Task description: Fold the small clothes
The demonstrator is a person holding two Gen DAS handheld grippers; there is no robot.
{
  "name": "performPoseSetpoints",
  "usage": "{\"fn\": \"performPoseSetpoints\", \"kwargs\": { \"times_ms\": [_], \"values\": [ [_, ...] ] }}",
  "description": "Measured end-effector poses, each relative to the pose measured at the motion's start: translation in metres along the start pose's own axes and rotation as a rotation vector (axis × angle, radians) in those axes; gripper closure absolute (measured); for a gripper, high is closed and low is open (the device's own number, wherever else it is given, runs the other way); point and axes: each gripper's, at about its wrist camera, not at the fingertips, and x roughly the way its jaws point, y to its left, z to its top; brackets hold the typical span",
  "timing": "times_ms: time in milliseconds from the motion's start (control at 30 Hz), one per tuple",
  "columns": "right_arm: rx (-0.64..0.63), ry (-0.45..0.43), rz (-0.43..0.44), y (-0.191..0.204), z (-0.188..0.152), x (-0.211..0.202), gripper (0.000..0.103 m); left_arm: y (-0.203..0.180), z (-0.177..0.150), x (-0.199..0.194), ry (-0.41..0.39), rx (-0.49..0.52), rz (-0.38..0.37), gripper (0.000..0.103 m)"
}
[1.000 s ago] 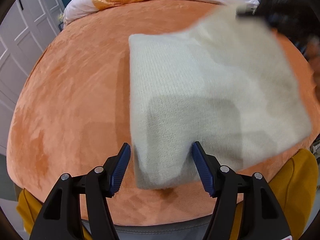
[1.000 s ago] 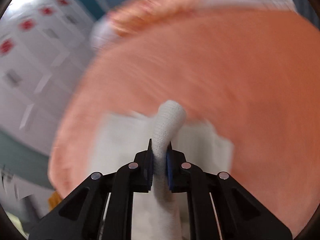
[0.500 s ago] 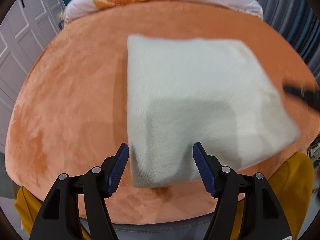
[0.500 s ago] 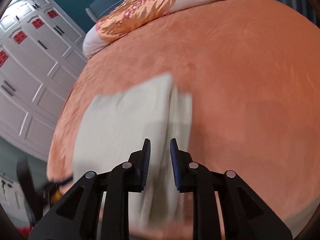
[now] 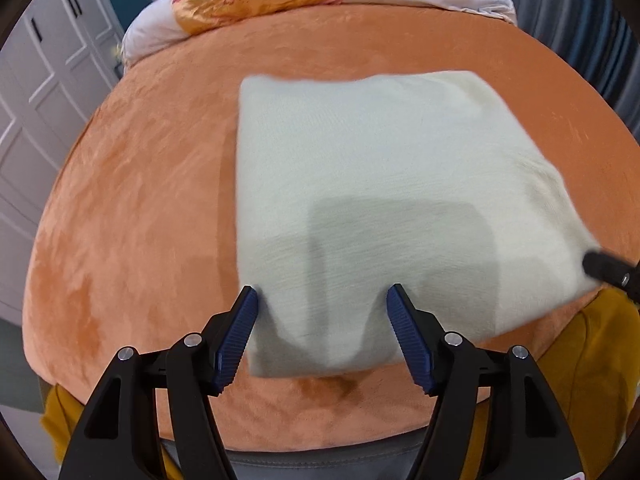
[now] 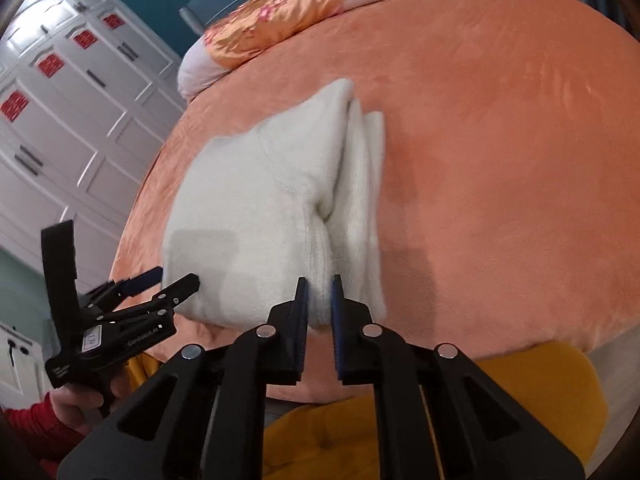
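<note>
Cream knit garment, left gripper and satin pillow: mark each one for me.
Cream knit garment [image 5: 380, 184], left wrist view, middle of the folded top layer.
Left gripper [image 5: 322, 336], left wrist view, midway between the open blue fingertips.
Satin pillow [image 6: 276, 24], right wrist view, its orange floral cover.

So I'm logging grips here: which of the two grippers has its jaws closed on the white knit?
The right gripper: its jaws pinch a ridge at the folded white knit's near edge. The left gripper stands wide open, straddling the near corner without clamping.
</note>
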Motion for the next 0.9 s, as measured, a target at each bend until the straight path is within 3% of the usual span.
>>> {"fn": "performPoseSetpoints", "kwargs": {
  "times_ms": [100, 200, 300, 467, 533, 667, 800, 900],
  "values": [
    [0.026, 0.096, -0.077, -0.015, -0.012, 0.037, 0.094, 0.000, -0.004, 0.014, 0.022, -0.004, 0.011, 0.029],
    [-0.013, 0.116, -0.100, -0.004, -0.001, 0.033, 0.093, -0.001, -0.004, 0.014, 0.012, 0.001, 0.019, 0.029],
    [0.010, 0.103, -0.079, 0.001, 0.005, 0.018, 0.090, 0.003, -0.003, 0.008, 0.020, -0.024, -0.007, 0.030],
    [0.034, -0.008, -0.046, 0.012, 0.024, -0.007, 0.089, 0.003, -0.004, 0.004, 0.018, -0.022, -0.015, 0.030],
    [-0.007, 0.007, -0.073, 0.019, 0.031, 0.003, 0.089, 0.001, -0.004, 0.005, 0.018, -0.018, -0.011, 0.030],
    [-0.085, 0.134, -0.200, 0.017, 0.022, 0.056, 0.090, -0.001, -0.005, 0.005, 0.019, -0.020, -0.014, 0.030],
    [-0.045, 0.122, -0.189, 0.021, 0.031, 0.048, 0.088, 0.000, -0.005, 0.006, 0.016, -0.025, -0.019, 0.030],
    [-0.022, 0.077, -0.191, 0.020, 0.040, 0.034, 0.081, 0.002, -0.006, 0.007, 0.015, -0.022, -0.024, 0.030]
  ]
}}
